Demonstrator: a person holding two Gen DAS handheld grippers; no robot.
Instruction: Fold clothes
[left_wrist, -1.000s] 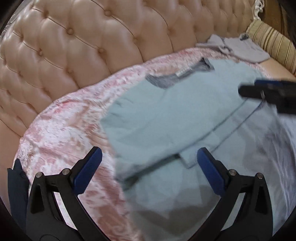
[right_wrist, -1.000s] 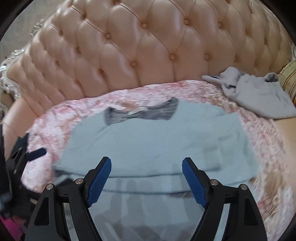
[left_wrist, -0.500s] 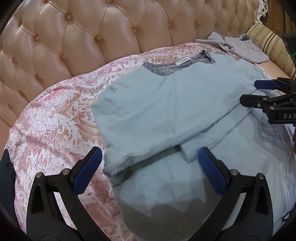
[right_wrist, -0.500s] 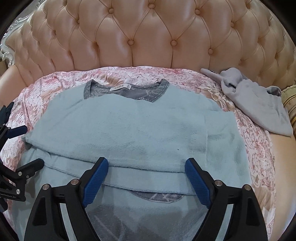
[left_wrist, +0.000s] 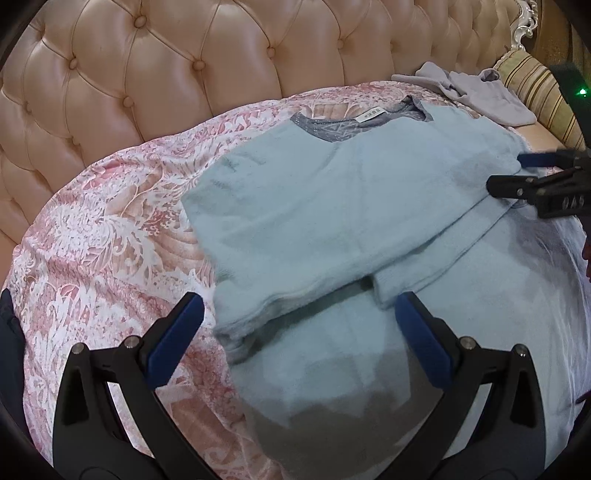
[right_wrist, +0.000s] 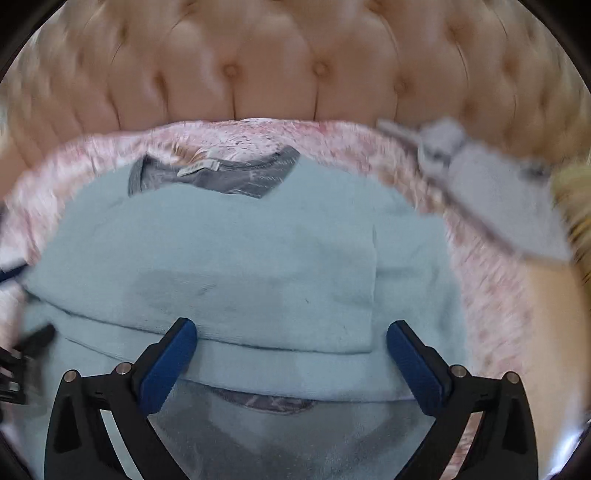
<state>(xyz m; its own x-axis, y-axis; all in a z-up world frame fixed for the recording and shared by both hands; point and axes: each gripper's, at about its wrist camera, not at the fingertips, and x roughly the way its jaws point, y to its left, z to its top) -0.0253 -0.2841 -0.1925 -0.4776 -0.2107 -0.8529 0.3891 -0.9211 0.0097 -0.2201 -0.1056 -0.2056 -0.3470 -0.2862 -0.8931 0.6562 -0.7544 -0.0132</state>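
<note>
Nearest the left claw (left_wrist: 299, 328), whose blue-padded jaws stand wide apart and grip nothing, lies the pale blue fleecy pullover (left_wrist: 351, 206), folded over itself so that its doubled edge runs just ahead of the pads and between them. The right claw (right_wrist: 291, 354) is opening, at its widest, with the same folded hem lying under the gap between its pads but not pinched.

The risk, as I judge it, is in the next grasp: the fold is several soft layers thick, and a claw that closes on the top layer alone would drag it off the ones beneath and undo the fold. The pink floral bedspread (left_wrist: 103, 236) under the garment is loose cloth too; pads that dip too low could catch it along with the pullover. The right view is smeared with motion, so a grasp made on the move could land off the edge.

The left view alone shows the right claw (left_wrist: 524, 173) from the side, at the pullover's far edge, and a striped cushion (left_wrist: 535, 92) beyond it. The right view alone shows a second grey patterned band (right_wrist: 266, 402) under the fold. Both views show the grey collar (right_wrist: 218, 177), a crumpled grey garment (left_wrist: 476, 92) farther off and the tufted peach headboard (left_wrist: 221, 66).
</note>
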